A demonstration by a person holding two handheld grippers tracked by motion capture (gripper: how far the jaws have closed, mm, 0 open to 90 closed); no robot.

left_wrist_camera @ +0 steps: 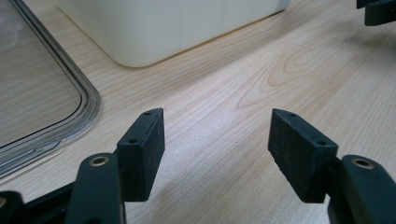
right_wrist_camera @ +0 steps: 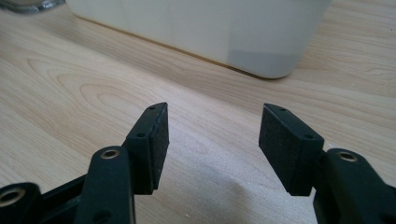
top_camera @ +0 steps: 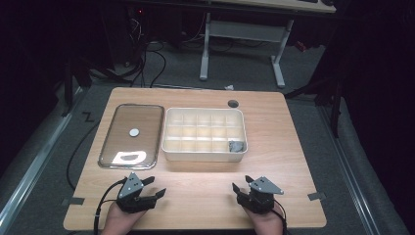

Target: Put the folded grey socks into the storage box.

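A white compartment box [top_camera: 204, 153] stands at the table's middle, with a small grey item [top_camera: 236, 146] in its front right cell. Left of it lies a clear lid [top_camera: 131, 135] flat on the wood, a white round sticker [top_camera: 134, 131] at its centre. My left gripper [top_camera: 154, 187] rests open near the front edge, below the lid's near corner. My right gripper [top_camera: 242, 183] rests open at the front right, below the box's right end. In the left gripper view the open jaws [left_wrist_camera: 216, 149] frame bare wood; the box [left_wrist_camera: 177, 23] and lid [left_wrist_camera: 42, 102] lie ahead. In the right gripper view the open gripper [right_wrist_camera: 213, 144] faces the box [right_wrist_camera: 201, 28].
The wooden table [top_camera: 284, 142] has a round cable hole [top_camera: 233, 103] behind the box and tape marks at its front corners [top_camera: 317, 196]. Beyond the far edge stand a white desk frame [top_camera: 242, 44] and loose cables [top_camera: 147, 58] on a grey floor.
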